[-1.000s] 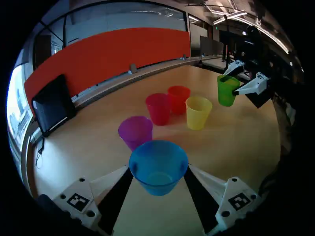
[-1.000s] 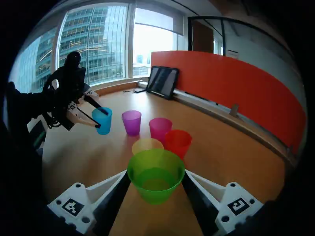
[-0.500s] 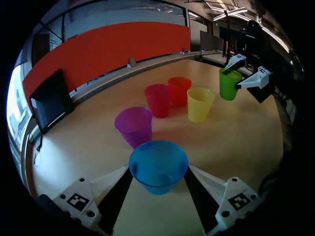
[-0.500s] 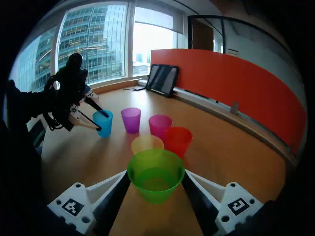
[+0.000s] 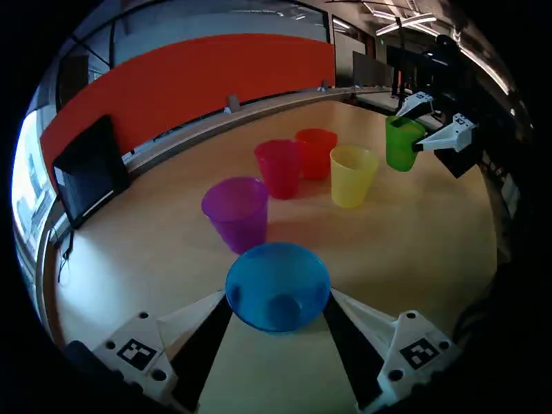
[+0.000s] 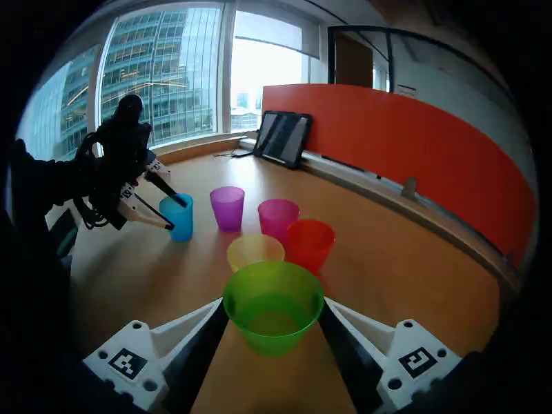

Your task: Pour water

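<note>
Water: can't swear we see any. Our guess is it's in the green cup (image 6: 273,314), which has a paler pool low inside. The blue cup (image 5: 278,286) looks dry to us.
Tablet (image 5: 90,179): far left, propped by the orange panel (image 5: 186,83), well out of the way.
Purple cup (image 5: 237,212): upright, just beyond the blue one, so it's the first thing we could bump.
Left gripper (image 5: 278,298): near centre, fingers pinching the blue cup from both sides, mouth up so it can receive. Can't tell if it rests on the table (image 5: 421,234) or hangs just above it.
Pink cup (image 5: 279,168), red cup (image 5: 316,152), yellow cup (image 5: 352,174): bunched mid-table, close together, sitting between our two grippers.
Right gripper (image 6: 273,303): far right, clamped on the green cup and holding it level. That makes sense if it's the pourer and we don't want an early spill.
Room: open wood right of the yellow cup and along the near strip. That's the lane we'd use to bring the two cups together, going round the cluster rather than over it.
Edges: the far edge runs under the orange panel. The right edge drops into dark not far beyond the green cup, so there's little slack there.
</note>
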A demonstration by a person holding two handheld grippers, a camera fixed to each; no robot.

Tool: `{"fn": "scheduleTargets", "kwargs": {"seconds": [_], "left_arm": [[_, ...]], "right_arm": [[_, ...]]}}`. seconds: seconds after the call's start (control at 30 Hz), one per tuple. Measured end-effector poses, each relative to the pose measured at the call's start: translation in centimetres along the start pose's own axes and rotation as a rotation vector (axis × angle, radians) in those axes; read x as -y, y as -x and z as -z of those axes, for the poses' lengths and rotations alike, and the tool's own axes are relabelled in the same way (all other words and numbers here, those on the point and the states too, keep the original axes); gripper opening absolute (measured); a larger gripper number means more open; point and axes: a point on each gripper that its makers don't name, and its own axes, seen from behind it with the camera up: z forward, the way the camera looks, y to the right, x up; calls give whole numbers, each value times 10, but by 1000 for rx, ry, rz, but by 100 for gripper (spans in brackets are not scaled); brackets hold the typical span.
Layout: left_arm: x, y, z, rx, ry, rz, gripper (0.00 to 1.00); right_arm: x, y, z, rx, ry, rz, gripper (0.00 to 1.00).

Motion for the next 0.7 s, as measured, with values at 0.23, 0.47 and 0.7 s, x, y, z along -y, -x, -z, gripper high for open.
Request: {"fn": "scheduleTargets", "kwargs": {"seconds": [0.23, 0.47, 0.7], "left_arm": [[2, 9, 2, 28, -1, 11, 91], [3, 20, 4, 58, -8, 10, 97], [4, 27, 11, 67, -13, 31, 97]], "right_arm": [[2, 1, -2, 1, -1, 0, 91], [2, 6, -6, 11, 3, -5, 91], [3, 16, -13, 28, 6, -15, 91]]}}
